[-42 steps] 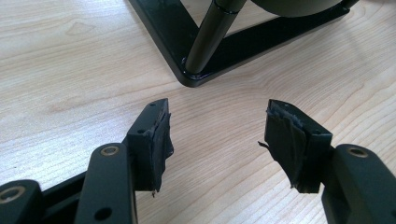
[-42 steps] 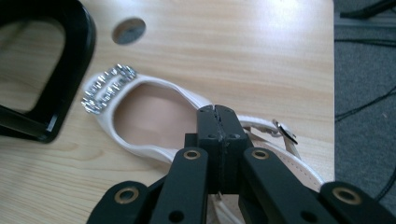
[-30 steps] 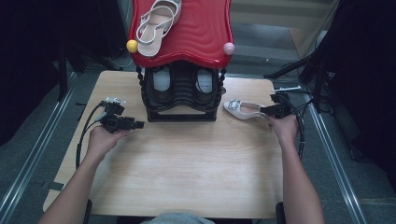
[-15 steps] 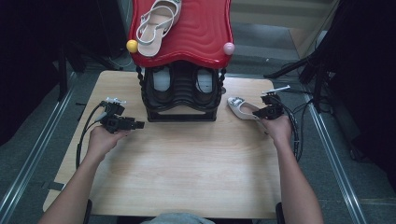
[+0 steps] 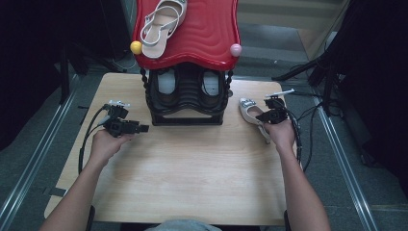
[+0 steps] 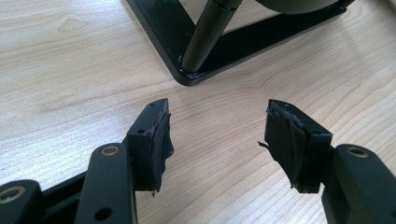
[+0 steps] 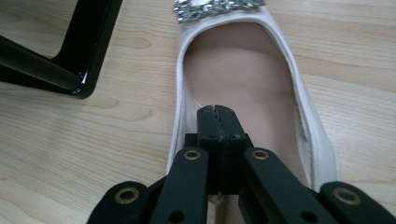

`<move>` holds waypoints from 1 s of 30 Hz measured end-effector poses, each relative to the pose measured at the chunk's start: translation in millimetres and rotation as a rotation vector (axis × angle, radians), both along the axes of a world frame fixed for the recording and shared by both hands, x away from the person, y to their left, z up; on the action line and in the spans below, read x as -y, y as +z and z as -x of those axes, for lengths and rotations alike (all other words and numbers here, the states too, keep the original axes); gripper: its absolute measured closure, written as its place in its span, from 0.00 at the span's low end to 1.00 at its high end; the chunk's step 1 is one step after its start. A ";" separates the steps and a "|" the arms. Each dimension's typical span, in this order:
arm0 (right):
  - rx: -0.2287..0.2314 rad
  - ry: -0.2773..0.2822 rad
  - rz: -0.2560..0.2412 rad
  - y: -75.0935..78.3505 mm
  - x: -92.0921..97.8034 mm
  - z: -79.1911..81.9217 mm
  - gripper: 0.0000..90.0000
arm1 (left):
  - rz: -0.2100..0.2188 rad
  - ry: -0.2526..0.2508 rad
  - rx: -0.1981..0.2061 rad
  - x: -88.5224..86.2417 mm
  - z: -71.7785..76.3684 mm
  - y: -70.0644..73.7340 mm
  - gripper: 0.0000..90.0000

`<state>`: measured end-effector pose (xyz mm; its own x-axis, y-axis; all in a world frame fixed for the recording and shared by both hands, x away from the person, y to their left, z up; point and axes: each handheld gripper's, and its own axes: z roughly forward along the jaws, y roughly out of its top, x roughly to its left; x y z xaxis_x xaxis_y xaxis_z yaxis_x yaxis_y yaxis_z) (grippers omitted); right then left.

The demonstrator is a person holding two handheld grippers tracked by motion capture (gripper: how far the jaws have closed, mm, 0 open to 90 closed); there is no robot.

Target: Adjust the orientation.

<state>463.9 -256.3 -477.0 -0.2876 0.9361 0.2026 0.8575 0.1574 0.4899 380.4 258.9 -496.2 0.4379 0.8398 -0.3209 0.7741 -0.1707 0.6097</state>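
Observation:
A cream heeled shoe [image 5: 250, 112] with a jewelled toe lies on the wooden table [image 5: 192, 168] just right of the black shoe rack [image 5: 187, 118]. My right gripper [image 5: 261, 118] is shut on this shoe [image 7: 243, 70]; in the right gripper view its closed jaws [image 7: 217, 112] sit at the rear left rim above the insole. My left gripper [image 5: 144, 128] hovers low over the table at the rack's left front corner. In the left gripper view the left gripper [image 6: 217, 130] is open with bare wood between the pads and the rack's foot [image 6: 205, 37] ahead.
The rack carries a wavy red top shelf [image 5: 207, 33] with a cream strappy sandal [image 5: 161, 21] on it, and a yellow ball [image 5: 136, 47] and a pink ball [image 5: 235, 49] at its front corners. A pair of shoes [image 5: 166, 82] sits inside the rack. Cables trail off both table sides.
The right gripper has turned and pulled the cream shoe, so its toe now points away and its heel towards the person. The left gripper has stayed put.

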 end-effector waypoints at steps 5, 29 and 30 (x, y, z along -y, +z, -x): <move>0.008 0.002 0.014 -0.2 -9.3 0.9 1.00 | -0.001 0.000 -0.001 0.1 0.1 -0.1 0.46; 0.194 -0.003 -0.048 23.7 -13.9 19.4 0.88 | 0.000 -0.002 -0.008 -0.3 -0.4 -1.1 0.46; 0.203 -0.002 -0.041 24.2 -14.3 21.0 0.87 | -0.002 0.000 -0.006 -0.1 -0.3 -1.2 0.46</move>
